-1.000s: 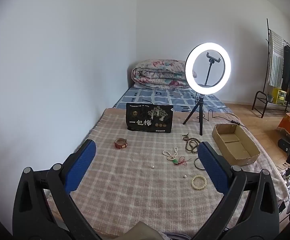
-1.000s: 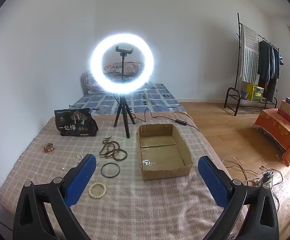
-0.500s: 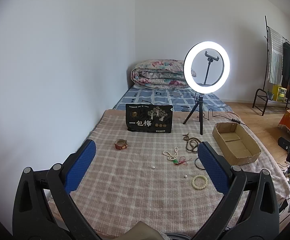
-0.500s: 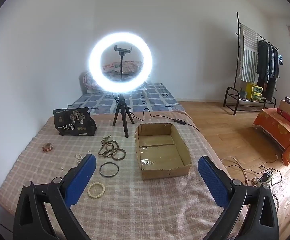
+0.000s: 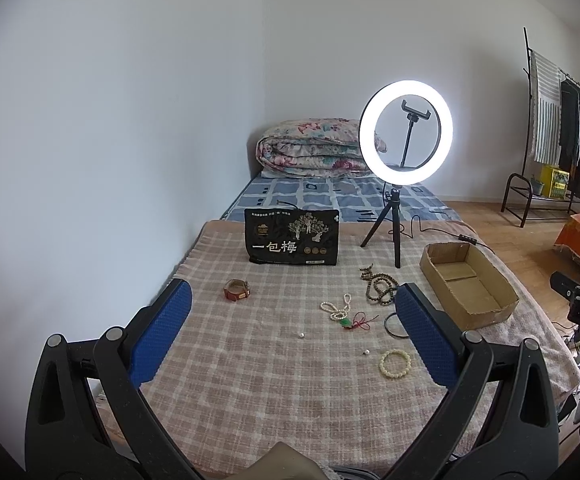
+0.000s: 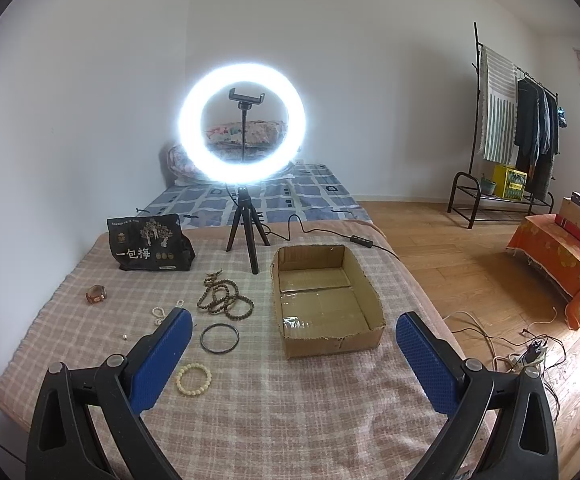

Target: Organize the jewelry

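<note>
Jewelry lies loose on a checked blanket (image 5: 250,368): a red-brown bracelet (image 5: 237,290), a pearl strand (image 5: 336,310) with a red-and-green charm (image 5: 356,322), brown prayer beads (image 6: 224,300), a black bangle (image 6: 219,338), a cream bead bracelet (image 6: 194,379) and two loose pearls (image 5: 301,335). An empty cardboard box (image 6: 324,300) sits to their right. My left gripper (image 5: 292,332) is open and empty, above the blanket's near part. My right gripper (image 6: 294,354) is open and empty, in front of the box.
A lit ring light on a tripod (image 6: 244,132) stands behind the beads, its cable trailing right. A black snack bag (image 5: 292,242) stands at the back. A folded quilt (image 5: 314,148), a clothes rack (image 6: 522,128) and an orange-covered stand (image 6: 558,256) are further off.
Both grippers have drifted slightly; the scene sits a little lower and to the left in the views. Nothing on the blanket has moved.
</note>
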### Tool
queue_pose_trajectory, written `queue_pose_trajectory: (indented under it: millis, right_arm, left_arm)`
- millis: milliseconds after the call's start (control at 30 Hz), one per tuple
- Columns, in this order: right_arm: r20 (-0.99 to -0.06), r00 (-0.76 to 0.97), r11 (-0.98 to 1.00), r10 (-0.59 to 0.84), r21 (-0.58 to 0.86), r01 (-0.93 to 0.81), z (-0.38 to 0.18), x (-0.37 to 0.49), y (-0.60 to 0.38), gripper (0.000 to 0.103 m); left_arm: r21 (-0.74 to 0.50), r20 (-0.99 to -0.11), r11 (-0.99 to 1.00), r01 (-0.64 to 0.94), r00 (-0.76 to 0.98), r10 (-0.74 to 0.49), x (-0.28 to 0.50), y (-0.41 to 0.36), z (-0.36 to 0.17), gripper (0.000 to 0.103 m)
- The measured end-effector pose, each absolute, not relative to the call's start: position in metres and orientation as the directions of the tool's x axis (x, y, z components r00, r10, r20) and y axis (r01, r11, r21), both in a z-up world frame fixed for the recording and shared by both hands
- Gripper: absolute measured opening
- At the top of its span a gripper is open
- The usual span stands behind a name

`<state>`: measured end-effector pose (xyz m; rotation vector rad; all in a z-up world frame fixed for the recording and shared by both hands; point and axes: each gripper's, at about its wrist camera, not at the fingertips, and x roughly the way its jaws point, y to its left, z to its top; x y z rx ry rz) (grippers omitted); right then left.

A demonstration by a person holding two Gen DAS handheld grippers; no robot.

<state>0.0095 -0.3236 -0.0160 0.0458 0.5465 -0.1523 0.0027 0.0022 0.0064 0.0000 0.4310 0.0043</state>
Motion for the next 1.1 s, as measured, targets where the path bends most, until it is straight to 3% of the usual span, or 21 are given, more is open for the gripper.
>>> queue_pose_trajectory:
  millis: [1100]
  right_arm:
    - [-0.531, 0.838, 0.988, -0.124, 0.008, 0.152, -0.015, 0.013, -0.324, 0.103]
  left_arm:
    - [0.005, -0.414, 1.000, 0.000, 0.910, 0.002, 0.001, -0.012, 0.005, 0.103]
